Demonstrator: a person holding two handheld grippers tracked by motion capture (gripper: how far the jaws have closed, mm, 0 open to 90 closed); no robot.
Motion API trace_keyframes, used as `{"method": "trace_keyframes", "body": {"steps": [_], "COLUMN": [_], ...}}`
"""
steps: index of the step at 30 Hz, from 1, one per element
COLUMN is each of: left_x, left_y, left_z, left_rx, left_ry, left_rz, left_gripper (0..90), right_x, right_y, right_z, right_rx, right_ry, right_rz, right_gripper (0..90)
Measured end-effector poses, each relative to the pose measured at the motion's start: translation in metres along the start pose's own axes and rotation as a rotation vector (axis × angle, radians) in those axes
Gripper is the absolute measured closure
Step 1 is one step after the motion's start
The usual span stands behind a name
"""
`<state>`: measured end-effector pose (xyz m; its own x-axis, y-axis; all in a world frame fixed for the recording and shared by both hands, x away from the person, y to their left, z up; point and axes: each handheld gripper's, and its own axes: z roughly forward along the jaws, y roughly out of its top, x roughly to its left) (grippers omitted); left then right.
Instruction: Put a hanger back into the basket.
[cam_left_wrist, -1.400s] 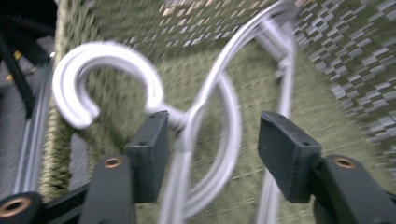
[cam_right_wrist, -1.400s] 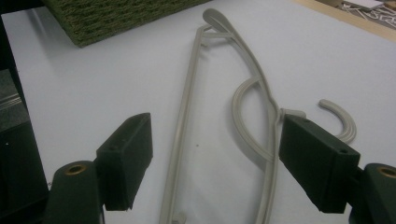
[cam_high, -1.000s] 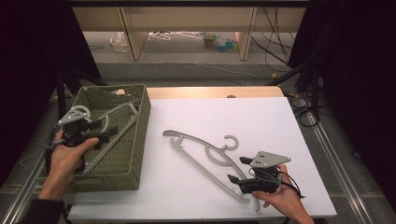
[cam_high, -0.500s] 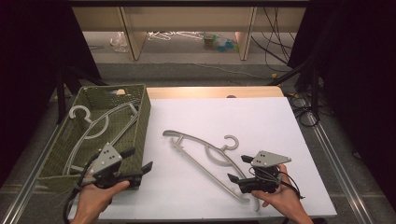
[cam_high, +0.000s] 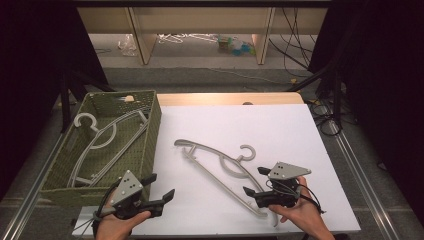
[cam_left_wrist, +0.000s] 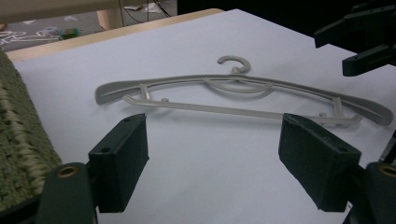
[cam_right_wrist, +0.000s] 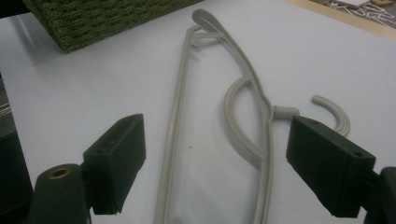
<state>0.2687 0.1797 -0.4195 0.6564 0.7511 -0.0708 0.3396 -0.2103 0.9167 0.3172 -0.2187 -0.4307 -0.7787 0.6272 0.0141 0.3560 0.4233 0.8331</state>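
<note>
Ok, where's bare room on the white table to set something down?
Free: the far right stretch beyond the hanger, up to the wooden edge, and the near strip between the left gripper and right gripper. Crowded: the basket side, left.

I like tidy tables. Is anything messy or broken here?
Nothing looks broken. One grey hanger lies loose and slanted on the white table, while other hangers sit in the green basket. Both the left gripper and right gripper are open.
</note>
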Motion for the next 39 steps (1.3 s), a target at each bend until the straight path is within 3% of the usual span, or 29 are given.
{"method": "trace_keyframes", "body": {"steps": [1,2,3,4,8,11,12,16,23,26,28,34,39], "left_x": [-0.001,0.0,-0.002,0.0,0.001,0.001,0.003,0.001,0.0,0.0,-0.002,-0.006,-0.004], "left_y": [-0.002,-0.003,-0.005,-0.006,-0.011,-0.013,-0.012,-0.013,-0.013,-0.013,-0.013,-0.014,-0.014], "left_z": [0.002,0.003,0.005,0.006,0.01,0.01,0.01,0.011,0.011,0.012,0.013,0.014,0.014], "left_rx": [-0.021,-0.023,-0.028,-0.022,-0.014,-0.008,-0.007,-0.019,-0.029,-0.024,-0.03,-0.03,-0.018], "left_ry": [-0.007,-0.006,0.0,-0.003,-0.009,-0.005,-0.009,-0.014,-0.014,-0.027,-0.047,-0.046,-0.054], "left_rz": [-0.018,0.013,-0.006,0.018,-0.002,0.004,0.027,0.008,0.008,0.025,0.016,-0.002,0.028], "left_gripper": [23.8,23.7,23.6,23.3,22.3,21.9,21.9,21.6,20.5,20.5,20.4,19.9,19.2], "right_x": [0.0,0.0,0.0,-0.001,-0.001,-0.001,0.0,-0.001,-0.005,-0.01,-0.016,-0.032,-0.036], "right_y": [0.0,0.0,0.0,0.0,0.0,-0.001,-0.001,0.0,-0.002,-0.003,-0.004,-0.008,-0.008], "right_z": [0.0,0.0,0.0,0.0,0.001,0.001,0.001,0.002,0.002,0.005,0.01,0.025,0.034], "right_rx": [0.0,0.0,0.001,-0.006,0.004,0.002,0.005,0.009,0.013,0.036,0.062,0.166,0.218], "right_ry": [0.0,-0.001,-0.001,-0.007,0.013,-0.002,0.003,0.003,-0.025,-0.04,-0.059,-0.096,-0.099], "right_rz": [0.0,0.0,0.001,-0.007,0.001,-0.009,-0.003,-0.001,-0.002,0.008,0.01,0.056,0.06], "right_gripper": [20.8,20.8,20.8,20.8,20.8,20.7,20.7,20.7,21.0,23.1,25.1,27.4,29.8]}}
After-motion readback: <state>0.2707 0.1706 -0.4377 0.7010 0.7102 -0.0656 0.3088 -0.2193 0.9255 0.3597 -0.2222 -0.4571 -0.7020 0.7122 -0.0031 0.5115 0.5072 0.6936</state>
